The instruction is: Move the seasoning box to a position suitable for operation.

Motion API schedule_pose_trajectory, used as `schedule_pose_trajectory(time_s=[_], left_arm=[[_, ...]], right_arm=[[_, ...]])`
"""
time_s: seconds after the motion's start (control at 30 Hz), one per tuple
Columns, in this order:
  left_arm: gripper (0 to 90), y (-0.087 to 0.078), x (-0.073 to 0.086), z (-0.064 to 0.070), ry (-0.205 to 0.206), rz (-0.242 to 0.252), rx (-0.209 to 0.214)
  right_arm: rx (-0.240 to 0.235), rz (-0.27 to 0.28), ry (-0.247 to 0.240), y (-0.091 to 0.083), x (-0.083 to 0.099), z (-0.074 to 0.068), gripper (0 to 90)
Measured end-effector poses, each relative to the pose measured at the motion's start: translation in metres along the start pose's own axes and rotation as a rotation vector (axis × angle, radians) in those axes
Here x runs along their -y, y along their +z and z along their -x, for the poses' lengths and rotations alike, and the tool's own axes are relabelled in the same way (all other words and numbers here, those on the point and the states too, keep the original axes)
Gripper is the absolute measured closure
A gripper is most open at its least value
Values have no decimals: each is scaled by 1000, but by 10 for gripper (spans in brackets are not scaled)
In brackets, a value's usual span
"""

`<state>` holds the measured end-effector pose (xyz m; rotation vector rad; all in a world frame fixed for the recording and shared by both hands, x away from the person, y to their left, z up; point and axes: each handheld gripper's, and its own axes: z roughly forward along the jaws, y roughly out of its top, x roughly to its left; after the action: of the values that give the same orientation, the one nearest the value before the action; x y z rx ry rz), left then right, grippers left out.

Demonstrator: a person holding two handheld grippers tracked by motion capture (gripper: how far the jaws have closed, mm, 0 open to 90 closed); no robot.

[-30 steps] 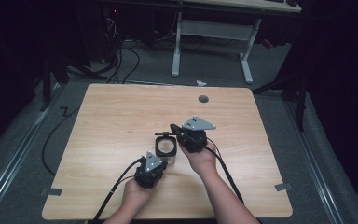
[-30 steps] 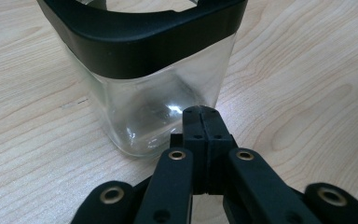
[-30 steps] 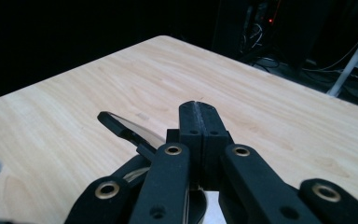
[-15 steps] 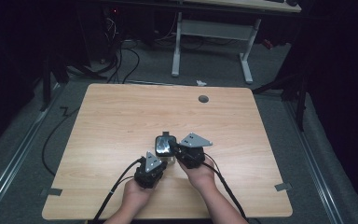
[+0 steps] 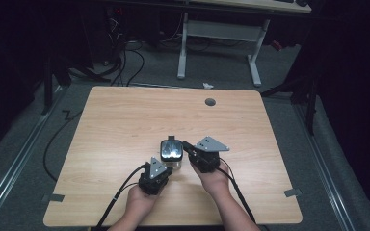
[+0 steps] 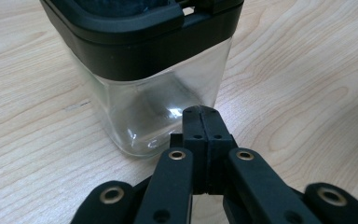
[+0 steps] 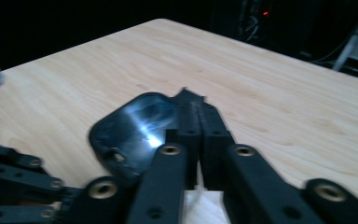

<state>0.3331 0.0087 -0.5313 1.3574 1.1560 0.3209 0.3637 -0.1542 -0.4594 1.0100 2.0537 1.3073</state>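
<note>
A small clear square jar (image 5: 170, 153) with a black lid (image 6: 140, 32) stands on the wooden table (image 5: 125, 120), near its front middle. My left gripper (image 6: 204, 116) is shut with nothing between its jaws. Its tip is close to the jar's (image 6: 154, 107) lower glass wall, on the near side. My right gripper (image 7: 192, 105) is also shut. Its tip lies at the right edge of the glossy lid (image 7: 133, 123), and I cannot tell whether it touches. In the high view the left gripper (image 5: 160, 169) sits just below the jar and the right gripper (image 5: 189, 148) just right of it.
A round cable hole (image 5: 210, 102) is in the table's far right part. Cables trail from both grippers over the front edge (image 5: 173, 224). Bare wood lies to the left, right and far side of the jar. Dark floor and desk legs (image 5: 255, 57) are beyond the table.
My right gripper has come down and toward the near edge, from beyond the jar to beside its lid. The jar's top looks darker now. The left gripper has stayed put.
</note>
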Motion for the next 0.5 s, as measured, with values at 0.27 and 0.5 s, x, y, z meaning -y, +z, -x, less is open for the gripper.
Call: schedule_pose_trajectory(time_s=[0.27, 0.5], left_arm=[[835, -19, -6, -10, -14, 13, -11], [759, -37, -16, -34, -22, 19, -58]], right_arm=[[83, -8, 31, -16, 12, 23, 715], [120, -32, 61, -29, 30, 39, 675]])
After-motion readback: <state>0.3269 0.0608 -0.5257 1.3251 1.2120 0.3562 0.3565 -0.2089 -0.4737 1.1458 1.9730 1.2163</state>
